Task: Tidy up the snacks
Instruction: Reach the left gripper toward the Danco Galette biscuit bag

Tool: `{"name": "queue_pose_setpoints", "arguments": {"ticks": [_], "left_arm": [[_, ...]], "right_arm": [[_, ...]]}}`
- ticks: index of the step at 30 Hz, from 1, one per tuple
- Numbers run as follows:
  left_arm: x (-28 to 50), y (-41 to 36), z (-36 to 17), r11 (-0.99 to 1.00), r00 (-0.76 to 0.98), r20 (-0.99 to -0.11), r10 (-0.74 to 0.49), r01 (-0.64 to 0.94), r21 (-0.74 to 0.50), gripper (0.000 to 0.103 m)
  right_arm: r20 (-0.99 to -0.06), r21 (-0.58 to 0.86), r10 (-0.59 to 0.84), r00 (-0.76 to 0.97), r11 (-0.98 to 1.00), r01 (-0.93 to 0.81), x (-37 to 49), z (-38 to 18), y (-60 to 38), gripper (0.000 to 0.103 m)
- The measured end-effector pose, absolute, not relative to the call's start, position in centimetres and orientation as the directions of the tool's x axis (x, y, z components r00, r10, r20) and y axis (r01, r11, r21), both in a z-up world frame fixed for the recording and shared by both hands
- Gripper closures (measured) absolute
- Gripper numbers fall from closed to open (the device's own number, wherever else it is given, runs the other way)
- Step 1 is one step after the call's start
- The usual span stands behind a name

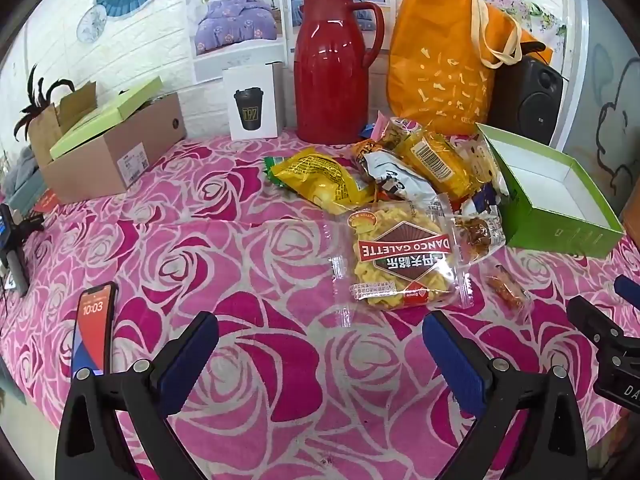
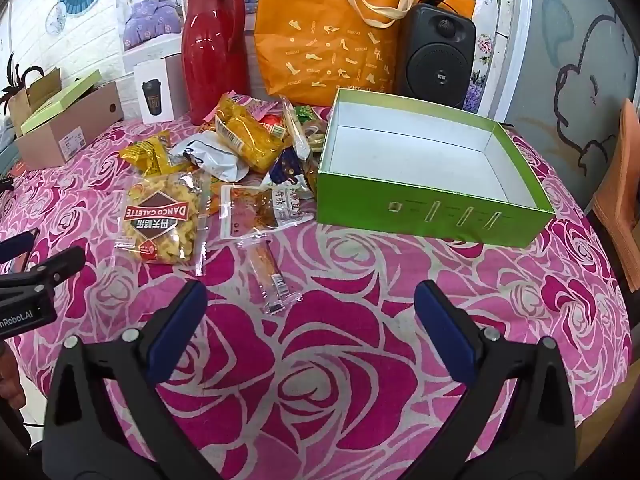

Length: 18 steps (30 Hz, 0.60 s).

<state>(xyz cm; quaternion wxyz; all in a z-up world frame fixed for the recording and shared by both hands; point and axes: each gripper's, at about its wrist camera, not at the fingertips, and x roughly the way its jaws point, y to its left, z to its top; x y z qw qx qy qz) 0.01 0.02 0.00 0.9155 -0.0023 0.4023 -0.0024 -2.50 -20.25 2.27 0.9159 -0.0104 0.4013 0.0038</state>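
A table under a rose-patterned pink cloth (image 2: 320,360) is filling both views, and a white brick wall with bedding posters is standing behind it. The cloth edge is running close behind the tongs, and bare cloth is lying open between and just ahead of them.

The left gripper (image 1: 320,344) is hovering with its jaws wide apart and holding nothing; the right gripper (image 2: 310,312) is doing the same.

Far ahead, an orange tote bag (image 2: 328,32), a red jug (image 2: 212,48) and a black speaker (image 2: 436,56) are lining the wall.

Ahead and right of the right tongs the green box (image 2: 432,212) is sitting open. The snack pile (image 2: 240,140) is lying to the left of it, the Danco Galette bag (image 1: 400,260) just ahead of the left tongs.

A slim orange snack stick (image 2: 268,272) is lying near the right tongs' left finger
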Motion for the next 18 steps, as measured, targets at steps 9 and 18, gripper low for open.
{"name": "queue_pose_setpoints", "arguments": {"ticks": [9,18], "left_arm": [[0.23,0.06,-0.25,1.000,0.677,-0.736,-0.007,0.003,-0.007,0.000],[0.71,-0.13,-0.63,1.000,0.671,-0.741,-0.003,-0.001,-0.004,0.000]], "right_arm": [[-0.743,-0.012,-0.001,0.670,1.000,-0.012,-1.98,1.82,-20.44,0.000],[-0.757,-0.021,-0.007,0.653,1.000,-0.014,-1.46,1.30,-20.11,0.000]]}}
